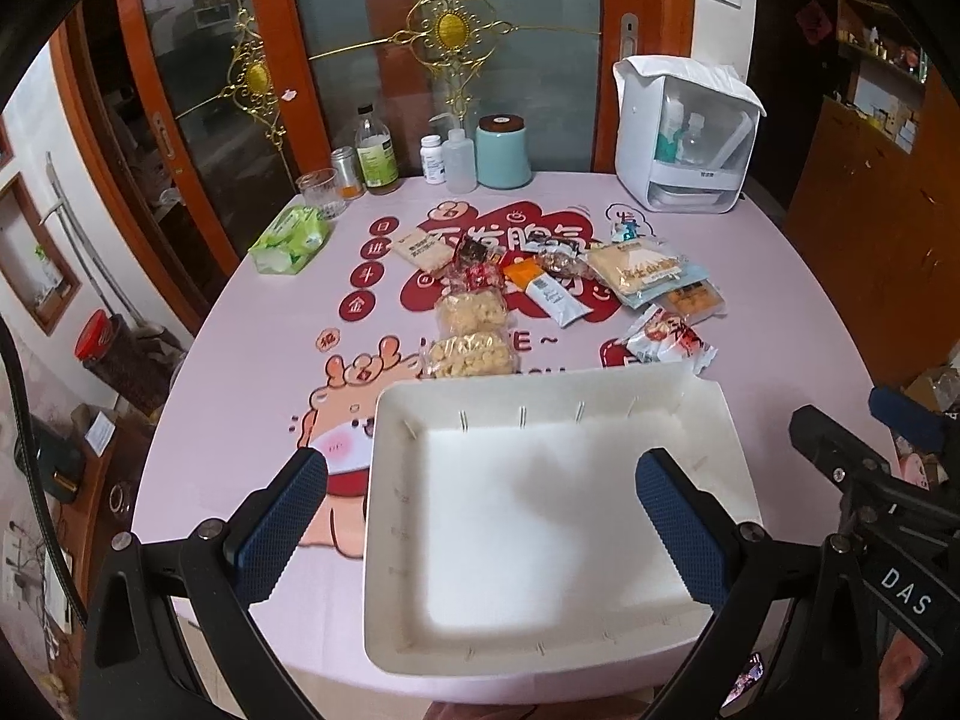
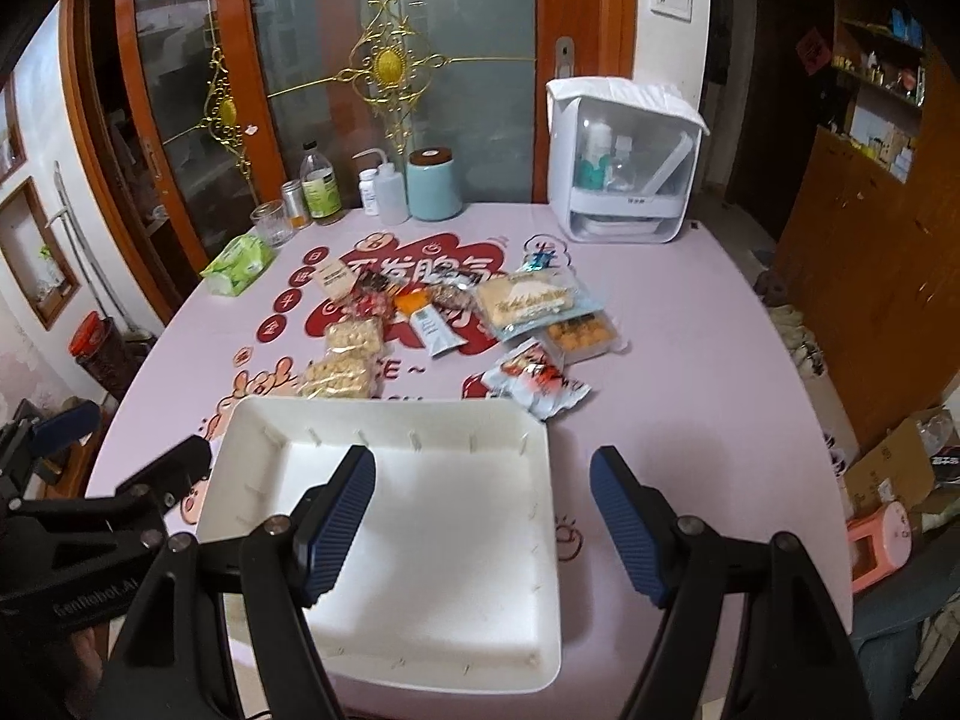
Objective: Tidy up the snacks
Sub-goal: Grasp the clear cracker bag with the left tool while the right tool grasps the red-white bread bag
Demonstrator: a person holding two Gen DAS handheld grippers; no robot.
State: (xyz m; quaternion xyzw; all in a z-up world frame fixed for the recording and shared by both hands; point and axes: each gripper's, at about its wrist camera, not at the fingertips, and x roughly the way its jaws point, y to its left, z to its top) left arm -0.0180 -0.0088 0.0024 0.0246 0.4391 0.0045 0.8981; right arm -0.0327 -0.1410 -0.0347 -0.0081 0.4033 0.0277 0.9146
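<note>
**Snacks wait behind an empty tray**

A pink cartoon tablecloth [image 1: 240,324] before glass doors [image 2: 450,90]. Snack packets [image 1: 540,294] cluster mid-table, beyond the white tray [image 2: 540,540], labels too blurred to read. Left gripper [image 1: 480,516] and right gripper [image 2: 483,516] hover, jaws spread, holding nothing.

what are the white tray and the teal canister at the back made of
White tray: looks like matte moulded plastic, with thin smooth walls, rounded corners and small slots along the sides. Teal canister: probably glazed ceramic, with an even soft sheen; its dark lid may be wood, unclear.
</note>
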